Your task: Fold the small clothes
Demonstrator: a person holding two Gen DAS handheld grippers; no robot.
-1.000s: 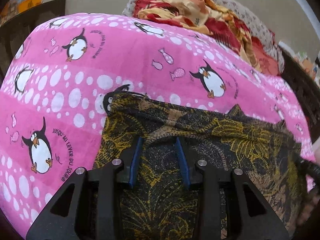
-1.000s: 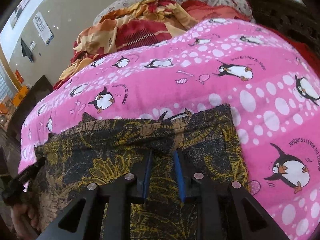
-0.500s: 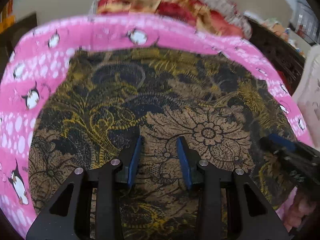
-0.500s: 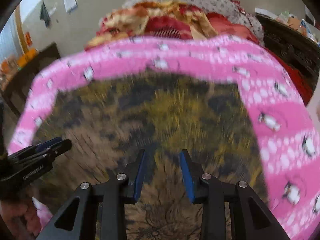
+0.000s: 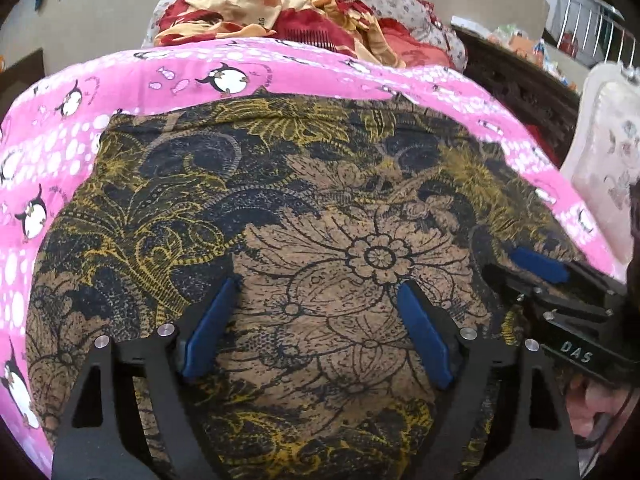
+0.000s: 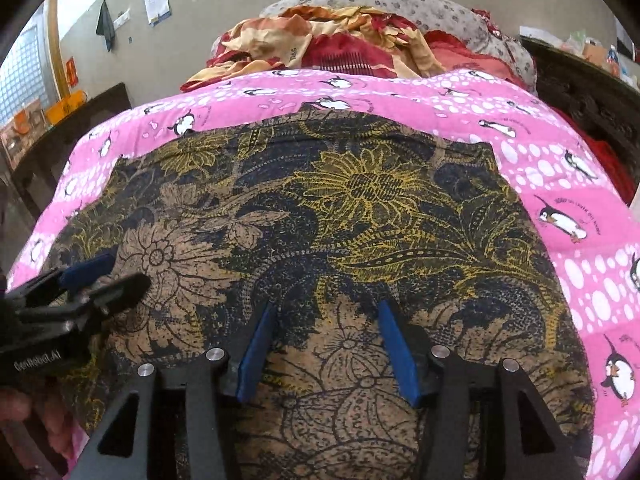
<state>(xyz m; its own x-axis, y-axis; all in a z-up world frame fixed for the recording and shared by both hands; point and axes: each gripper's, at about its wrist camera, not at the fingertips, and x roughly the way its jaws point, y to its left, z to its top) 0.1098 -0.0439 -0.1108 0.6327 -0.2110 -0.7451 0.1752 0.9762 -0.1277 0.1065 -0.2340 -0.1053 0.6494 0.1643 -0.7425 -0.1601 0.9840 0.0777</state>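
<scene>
Both tools, left (image 5: 316,316) and right (image 6: 326,340), just spread, empty above flat floral batik cloth (image 5: 320,208).

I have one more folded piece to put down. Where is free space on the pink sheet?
Free pink sheet lies right of the batik cloth, and a narrow strip on its left. Behind, the red-orange heap crowds the far edge.

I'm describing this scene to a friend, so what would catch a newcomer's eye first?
The dark batik cloth with gold and brown flowers, spread flat in the middle of the bright pink penguin-print blanket. Behind them, a crumpled red and orange heap of fabric. Both blue-padded grippers, left gripper and right gripper, hover open over the cloth.
</scene>
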